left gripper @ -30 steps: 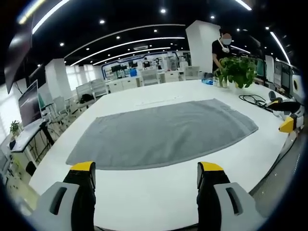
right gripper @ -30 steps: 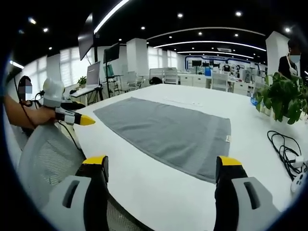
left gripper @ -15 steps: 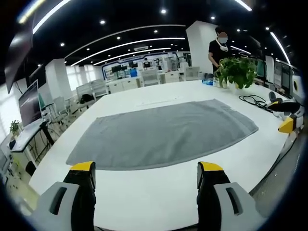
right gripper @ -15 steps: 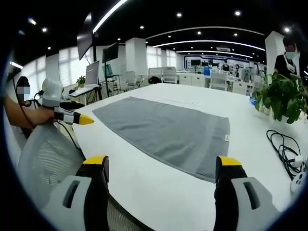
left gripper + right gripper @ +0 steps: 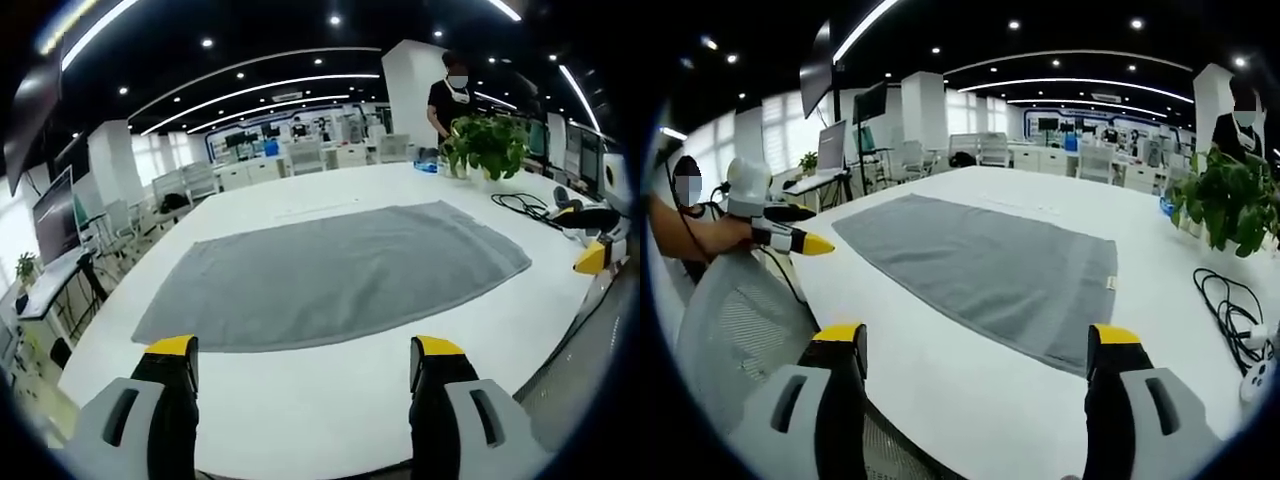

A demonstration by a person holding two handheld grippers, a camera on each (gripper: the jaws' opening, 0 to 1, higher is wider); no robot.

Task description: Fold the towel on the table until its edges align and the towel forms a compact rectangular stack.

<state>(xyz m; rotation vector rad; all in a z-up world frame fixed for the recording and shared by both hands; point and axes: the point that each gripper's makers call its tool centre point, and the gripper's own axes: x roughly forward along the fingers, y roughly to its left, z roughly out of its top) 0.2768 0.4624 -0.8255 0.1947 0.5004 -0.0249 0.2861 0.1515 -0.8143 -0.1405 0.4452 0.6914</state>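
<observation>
Left gripper view: my left gripper (image 5: 305,360), jaws spread wide and empty, hovers short of the flat grey rectangular cloth towel (image 5: 335,272), spread unfolded on the white desk (image 5: 300,395), its long axis running across my sight. In the right gripper view, my right gripper (image 5: 975,350), likewise agape and empty, faces the towel's short end (image 5: 985,268). Neither seems clearly nearer.

My towel (image 5: 335,272) is a plain grey rectangle, spread fully open and flat on the white table (image 5: 300,400), not yet folded. In the right gripper view a small pale tag (image 5: 1110,283) sits on its right-hand edge, towards the near corner.
</observation>
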